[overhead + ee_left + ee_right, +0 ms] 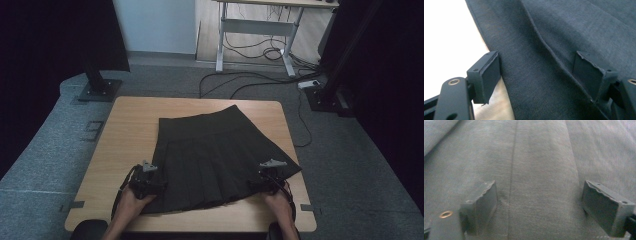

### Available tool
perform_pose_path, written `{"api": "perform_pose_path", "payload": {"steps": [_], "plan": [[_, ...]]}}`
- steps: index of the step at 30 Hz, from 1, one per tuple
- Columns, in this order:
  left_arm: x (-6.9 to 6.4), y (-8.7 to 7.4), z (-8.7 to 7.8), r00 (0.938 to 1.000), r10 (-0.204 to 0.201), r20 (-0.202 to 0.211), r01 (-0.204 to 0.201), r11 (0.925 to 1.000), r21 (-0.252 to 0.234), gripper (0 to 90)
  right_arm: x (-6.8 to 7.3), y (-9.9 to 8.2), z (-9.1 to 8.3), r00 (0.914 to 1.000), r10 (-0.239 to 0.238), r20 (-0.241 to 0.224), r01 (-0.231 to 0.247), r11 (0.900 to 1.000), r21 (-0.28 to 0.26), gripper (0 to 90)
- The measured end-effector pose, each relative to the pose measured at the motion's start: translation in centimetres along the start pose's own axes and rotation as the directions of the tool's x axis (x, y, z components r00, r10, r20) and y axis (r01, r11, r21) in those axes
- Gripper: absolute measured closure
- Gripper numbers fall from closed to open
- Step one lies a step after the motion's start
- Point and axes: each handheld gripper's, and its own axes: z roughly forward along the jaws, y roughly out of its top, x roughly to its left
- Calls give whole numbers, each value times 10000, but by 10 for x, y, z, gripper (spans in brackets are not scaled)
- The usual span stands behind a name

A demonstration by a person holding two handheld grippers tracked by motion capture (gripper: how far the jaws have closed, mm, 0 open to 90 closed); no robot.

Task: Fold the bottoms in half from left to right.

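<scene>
Grippers (155, 186) (261, 183) astride dark pleated skirt (215, 150)

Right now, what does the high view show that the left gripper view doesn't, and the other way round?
High view alone: the whole dark skirt laid flat on the wooden table, both hands, the right gripper at the hem's right corner, cables on the floor beyond.

Left gripper view alone: close up, open fingers straddling the skirt's side edge, one over bare table, one over cloth, beside a raised pleat fold.

Both: the skirt, the table, the left gripper.
</scene>
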Motion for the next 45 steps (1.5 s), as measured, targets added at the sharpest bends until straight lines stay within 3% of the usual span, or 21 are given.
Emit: {"api": "perform_pose_path", "payload": {"steps": [7,12,16,22,26,34,41,45], "plan": [[-23,-4,-2,9991,336,264,-335,9994,-30,221,-27,-1,-1,9990,278,344,-275,9996,-107,155],[-26,-4,-1,9961,667,581,-669,9978,9,181,-31,-3,0,9990,297,319,-286,9990,-335,150],[-20,-1,-2,9919,734,1036,-742,9972,47,142,-31,-6,0,9992,293,265,-280,9983,-511,145],[-6,8,-14,9911,630,1171,-565,9968,-573,137,-31,-8,1,9994,275,188,-260,9970,-728,126],[9,16,-16,9921,454,1167,-373,9968,-701,142,-32,-10,1,9997,207,97,-199,9962,-847,123],[33,34,-9,9956,206,914,-145,9977,-665,142,-32,-12,1,9998,188,52,-182,9948,-999,109],[41,54,-6,9968,463,659,-407,9957,-834,142,-32,-13,1,9998,199,33,-194,9938,-1096,107],[46,66,-2,9966,795,224,-777,9943,-725,142,-31,-13,2,9998,198,41,-193,9935,-1124,92]]}}
